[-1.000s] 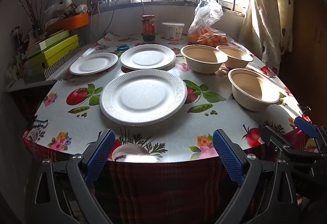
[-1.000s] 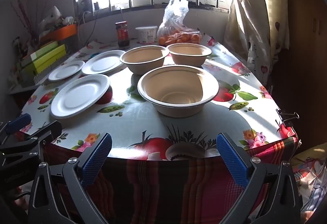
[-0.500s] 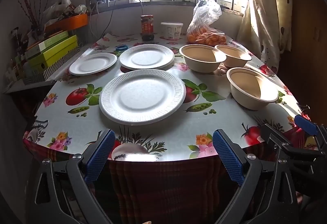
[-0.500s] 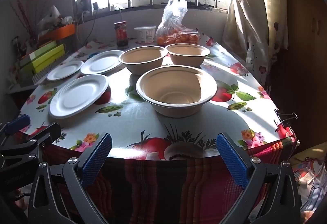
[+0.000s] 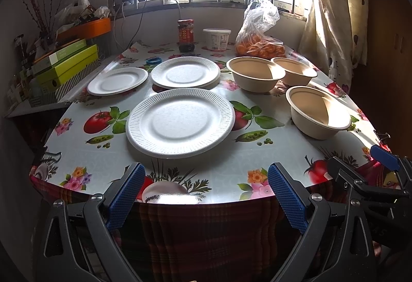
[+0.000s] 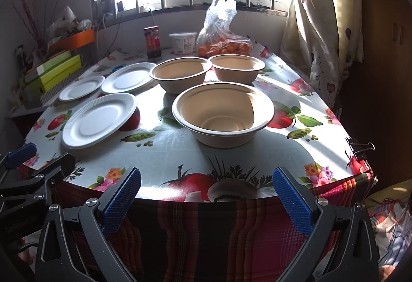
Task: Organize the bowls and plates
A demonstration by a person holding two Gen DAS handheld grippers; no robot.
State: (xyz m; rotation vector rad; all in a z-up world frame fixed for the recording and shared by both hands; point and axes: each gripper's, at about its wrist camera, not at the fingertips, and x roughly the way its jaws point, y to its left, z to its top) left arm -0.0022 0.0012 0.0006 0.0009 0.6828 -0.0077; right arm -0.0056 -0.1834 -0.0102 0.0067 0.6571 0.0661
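Observation:
Three white foam plates lie on the table: a near plate, a far middle plate and a small left plate. Three beige bowls stand to the right: a near bowl, a middle bowl and a far bowl. My left gripper is open and empty at the table's front edge, facing the near plate. My right gripper is open and empty at the front edge, facing the near bowl.
A fruit-print cloth covers the table. At the back stand a dark jar, a white tub and a bag of oranges. Green boxes sit on a side shelf at left. A curtain hangs at right.
Both grippers have shifted very slightly; the view has barely changed. Plates and bowls have not moved.

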